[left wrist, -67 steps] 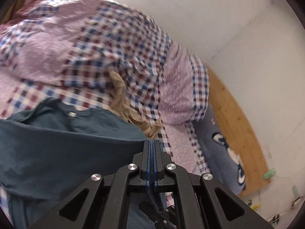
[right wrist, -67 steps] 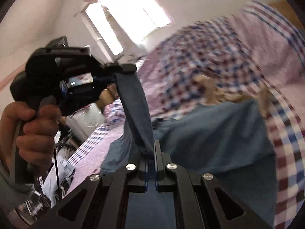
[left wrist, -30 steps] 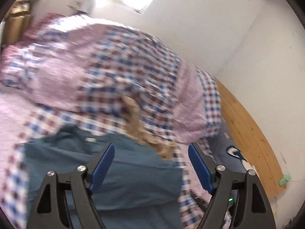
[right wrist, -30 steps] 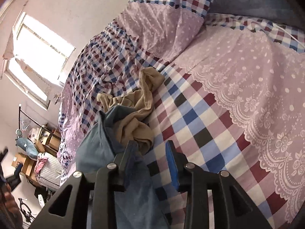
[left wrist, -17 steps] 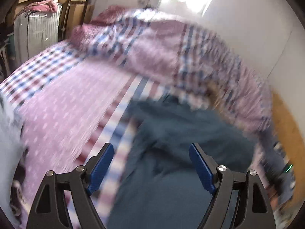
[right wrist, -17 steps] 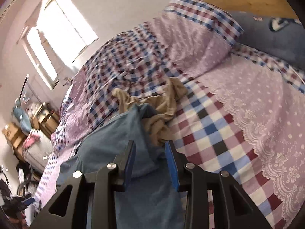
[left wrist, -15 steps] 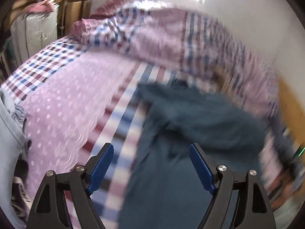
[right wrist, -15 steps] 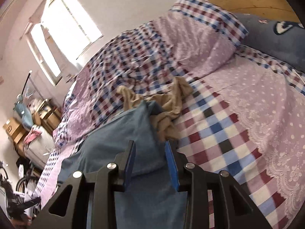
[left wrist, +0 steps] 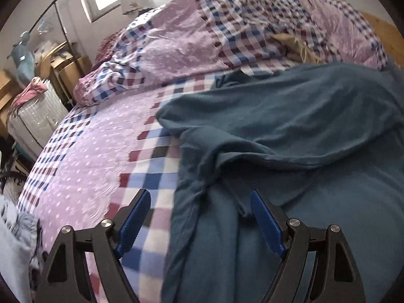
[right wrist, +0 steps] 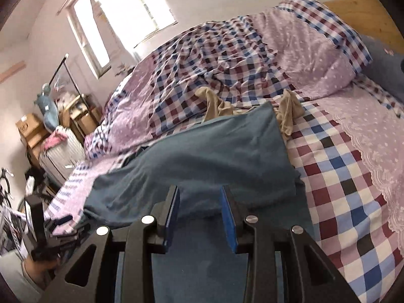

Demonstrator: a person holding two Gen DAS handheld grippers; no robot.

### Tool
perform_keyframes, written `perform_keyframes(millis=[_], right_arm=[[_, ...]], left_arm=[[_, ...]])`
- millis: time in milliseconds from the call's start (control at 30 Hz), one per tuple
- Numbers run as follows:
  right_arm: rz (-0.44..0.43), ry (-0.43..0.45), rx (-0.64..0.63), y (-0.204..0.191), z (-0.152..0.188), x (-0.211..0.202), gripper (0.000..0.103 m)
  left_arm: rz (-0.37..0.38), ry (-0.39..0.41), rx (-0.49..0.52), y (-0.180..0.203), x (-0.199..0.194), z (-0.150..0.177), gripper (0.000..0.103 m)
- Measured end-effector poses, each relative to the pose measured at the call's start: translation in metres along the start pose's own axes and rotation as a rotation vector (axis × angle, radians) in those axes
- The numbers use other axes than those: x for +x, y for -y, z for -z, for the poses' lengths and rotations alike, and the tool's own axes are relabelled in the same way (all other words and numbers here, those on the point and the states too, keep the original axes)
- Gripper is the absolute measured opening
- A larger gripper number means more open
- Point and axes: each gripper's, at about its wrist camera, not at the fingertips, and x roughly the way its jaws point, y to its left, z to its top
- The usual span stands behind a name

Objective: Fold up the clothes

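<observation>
The dark teal cotton T-shirt point(left wrist: 303, 131) lies spread on the bed, near its front edge, with one part already laid over itself so that a doubled flap crosses the body of the shirt. It looks thin, soft and limp: it will sag and drape from any single hold and slide little on the bedding, so a pinch at a hem, a seam or a corner of the flap should serve better than a grab at the loose middle.

The left gripper point(left wrist: 200, 213) hangs over the shirt's rumpled left edge with its blue pads spread wide, nothing pressed between them; a puckered fold of cloth lies below the gap. The right gripper point(right wrist: 200, 210) stands narrowly parted above the flap's near edge, and its pads do not appear to pinch the cloth either.

Just past the shirt's far corner lies a crumpled tan garment point(right wrist: 287, 115), touching it. Beyond both, a heaped checked and lilac dotted quilt point(right wrist: 214, 58) fills the bed's far side.
</observation>
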Motion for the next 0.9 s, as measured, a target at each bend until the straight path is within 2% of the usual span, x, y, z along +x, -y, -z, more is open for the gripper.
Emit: perform_keyframes(millis=[100,233,333,367,400,500,600,767,867,900], right_arm=[[-0.003,-0.013,-0.001,0.0,0.003,0.003,0.035],[-0.004,-0.019,0.014,0.002,0.004,0.006,0.035],[-0.002,-0.02,0.006,0.001,0.005,0.006,0.035],[-0.003,-0.02,0.005,0.0,0.005,0.006,0.035],[-0.004,-0.02,0.006,0.0,0.005,0.006,0.035],[-0.006,-0.019,0.014,0.002,0.005,0.006,0.035],[-0.004,-0.023,0.015,0.003,0.005,0.006,0.035],[0.004,-0.031,0.014,0.004,0.006,0.007,0.036],[0.006,-0.032,0.015,0.005,0.006,0.007,0.036],[0.006,-0.033,0.014,0.004,0.006,0.006,0.036]], left_arm=[[-0.006,-0.002,-0.026,-0.002,0.008,-0.007,0.075],[-0.034,-0.032,-0.034,-0.005,0.022,-0.014,0.049],[-0.041,-0.074,-0.019,-0.004,0.033,-0.012,0.042],[-0.034,-0.076,-0.025,-0.006,0.034,-0.01,0.035],[-0.033,-0.071,-0.036,-0.009,0.033,-0.009,0.019],[-0.051,-0.037,-0.079,-0.022,0.027,-0.006,0.011],[-0.063,-0.007,-0.144,-0.038,0.02,-0.003,0.01],[-0.019,-0.094,-0.139,-0.039,0.034,0.008,0.011],[0.001,-0.106,-0.163,-0.041,0.027,0.012,0.036],[-0.003,-0.102,-0.164,-0.042,0.023,0.016,0.05]])
